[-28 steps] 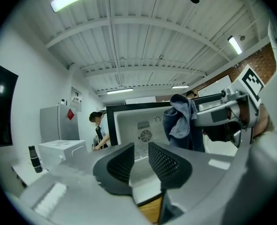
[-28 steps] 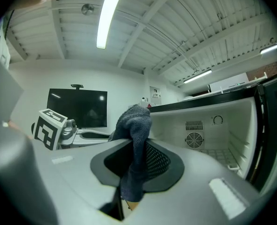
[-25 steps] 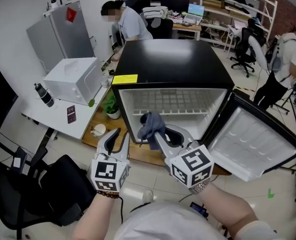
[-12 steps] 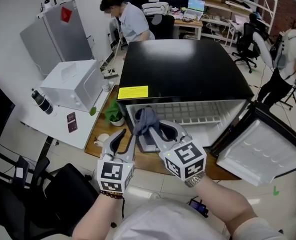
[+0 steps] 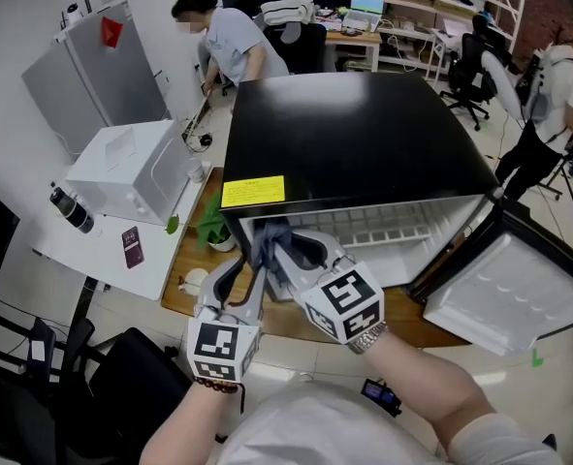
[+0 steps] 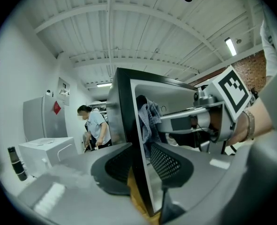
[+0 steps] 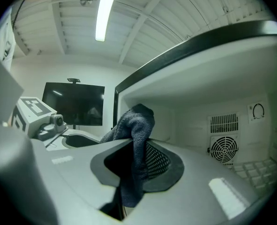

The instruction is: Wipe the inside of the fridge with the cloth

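At the mouth of the open black fridge [image 5: 354, 134], a person leans in with a tool in each hand. The right tool [image 7: 137, 161] is clamped on a dark blue-grey cloth [image 7: 136, 125]. The cloth bunches above the jaws and hangs below them, just inside the fridge's left wall at the front of the opening. The left tool [image 6: 140, 161] sits at the fridge's front left corner. Its jaws have just been opening and stand apart, with the edge of that wall lined up between them; whether a pad touches it is hard to tell. The door [image 5: 504, 294] hangs wide open to the fridge's right. Deeper inside the fridge are the white shelf [image 5: 383, 223] and the back wall's round fan grille [image 7: 225, 149], both well clear of the cloth. The wiping looks barely begun. The cloth is gripped and at the cavity, but the walls, shelf and floor of the fridge all seem left to do.
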The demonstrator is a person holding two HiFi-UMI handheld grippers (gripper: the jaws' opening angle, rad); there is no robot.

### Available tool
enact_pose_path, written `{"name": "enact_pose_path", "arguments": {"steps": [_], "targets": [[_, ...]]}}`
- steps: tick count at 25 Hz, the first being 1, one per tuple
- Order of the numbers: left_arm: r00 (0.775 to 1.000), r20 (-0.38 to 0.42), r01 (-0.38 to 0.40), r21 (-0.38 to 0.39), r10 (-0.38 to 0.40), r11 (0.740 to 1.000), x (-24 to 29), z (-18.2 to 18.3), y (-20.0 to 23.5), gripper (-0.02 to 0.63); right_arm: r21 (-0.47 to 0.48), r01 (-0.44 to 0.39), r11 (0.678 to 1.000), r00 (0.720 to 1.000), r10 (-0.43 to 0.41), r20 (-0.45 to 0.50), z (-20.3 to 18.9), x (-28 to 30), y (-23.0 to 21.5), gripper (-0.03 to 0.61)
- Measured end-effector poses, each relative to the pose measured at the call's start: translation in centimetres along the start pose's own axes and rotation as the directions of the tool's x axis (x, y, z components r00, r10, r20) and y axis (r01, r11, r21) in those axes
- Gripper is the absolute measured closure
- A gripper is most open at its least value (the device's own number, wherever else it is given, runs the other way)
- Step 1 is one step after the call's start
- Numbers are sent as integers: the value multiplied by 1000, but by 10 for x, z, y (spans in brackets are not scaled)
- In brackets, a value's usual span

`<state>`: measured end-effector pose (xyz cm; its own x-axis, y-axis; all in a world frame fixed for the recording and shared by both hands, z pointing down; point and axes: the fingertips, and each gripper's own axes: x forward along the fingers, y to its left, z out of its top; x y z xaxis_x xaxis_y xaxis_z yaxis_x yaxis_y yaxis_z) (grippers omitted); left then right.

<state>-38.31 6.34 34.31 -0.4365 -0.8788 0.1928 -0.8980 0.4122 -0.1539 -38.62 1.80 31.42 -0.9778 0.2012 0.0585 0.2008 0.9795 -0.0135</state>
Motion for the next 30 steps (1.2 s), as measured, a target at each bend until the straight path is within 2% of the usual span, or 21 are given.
{"name": "enact_pose_path", "arguments": {"steps": [6,18,30], "targets": [[1000,-3,16,8,-16,1000,0,0,0,505,-12,-2,1000,1000,2,18,2,11,-2,518],[1000,7,0,21,0,1000,-2,2,6,508,-26,21,999,999,-20,33,1,21,-12,520],[1000,-4,18,2,-18,1000,2,-3,9,506,-34,64,997,997,-63,35,-1,34,-28,520]]}}
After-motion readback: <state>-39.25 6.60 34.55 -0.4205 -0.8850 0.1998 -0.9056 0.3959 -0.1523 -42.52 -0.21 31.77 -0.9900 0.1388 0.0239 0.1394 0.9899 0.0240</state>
